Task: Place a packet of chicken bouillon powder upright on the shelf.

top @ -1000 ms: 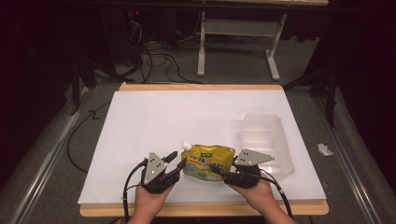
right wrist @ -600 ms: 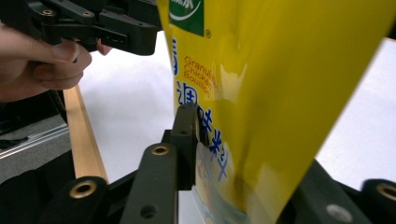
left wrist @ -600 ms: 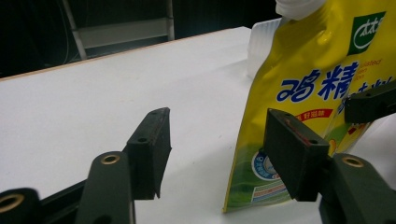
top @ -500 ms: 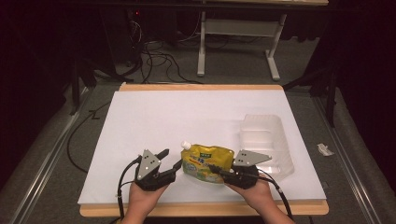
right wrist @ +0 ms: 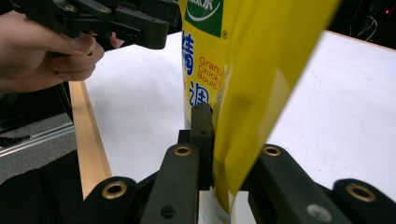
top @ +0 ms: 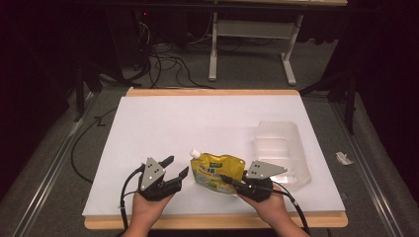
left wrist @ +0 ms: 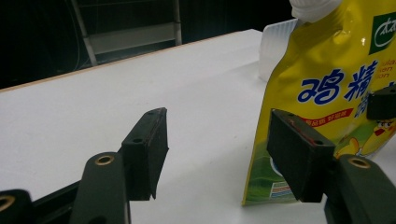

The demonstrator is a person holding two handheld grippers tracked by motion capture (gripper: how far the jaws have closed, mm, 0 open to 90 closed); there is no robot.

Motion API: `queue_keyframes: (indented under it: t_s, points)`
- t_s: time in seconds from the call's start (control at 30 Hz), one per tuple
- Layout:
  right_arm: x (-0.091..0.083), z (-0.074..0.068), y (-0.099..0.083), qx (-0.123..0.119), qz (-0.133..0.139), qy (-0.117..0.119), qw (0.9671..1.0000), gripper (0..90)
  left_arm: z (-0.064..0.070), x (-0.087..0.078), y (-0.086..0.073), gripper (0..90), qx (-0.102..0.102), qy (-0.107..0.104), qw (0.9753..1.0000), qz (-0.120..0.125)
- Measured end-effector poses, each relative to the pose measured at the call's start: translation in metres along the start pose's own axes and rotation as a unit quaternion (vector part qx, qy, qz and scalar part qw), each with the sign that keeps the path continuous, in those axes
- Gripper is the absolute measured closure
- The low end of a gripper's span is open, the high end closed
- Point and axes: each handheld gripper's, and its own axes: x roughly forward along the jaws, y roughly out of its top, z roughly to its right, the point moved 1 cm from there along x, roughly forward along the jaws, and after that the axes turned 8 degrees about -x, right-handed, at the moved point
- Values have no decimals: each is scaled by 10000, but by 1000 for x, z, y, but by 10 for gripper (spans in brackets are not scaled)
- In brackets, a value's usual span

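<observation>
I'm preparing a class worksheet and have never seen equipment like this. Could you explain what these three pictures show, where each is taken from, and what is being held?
A person at a table works with two tools, one in each hand. The high view looks down from above; the other two come from cameras riding on each tool, looking along its black jaws. On the white table stands a yellow spouted pouch, with a clear plastic tray beside it. The right hand-held gripper is shut on the pouch's edge, clearly seen in its own view. The left hand-held gripper is open, with nothing between its jaws, close beside the pouch.
</observation>
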Motion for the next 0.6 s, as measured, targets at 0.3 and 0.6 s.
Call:
queue_keyframes:
  t_s: [0.3,0.6]
  points:
    - [-10,5,3,27,166,-104,9998,859,-3,1,-1,376,-90,-11,10000,-7]
    - [-21,9,9,140,333,-193,9992,859,-5,4,-3,342,-166,-34,9998,-113]
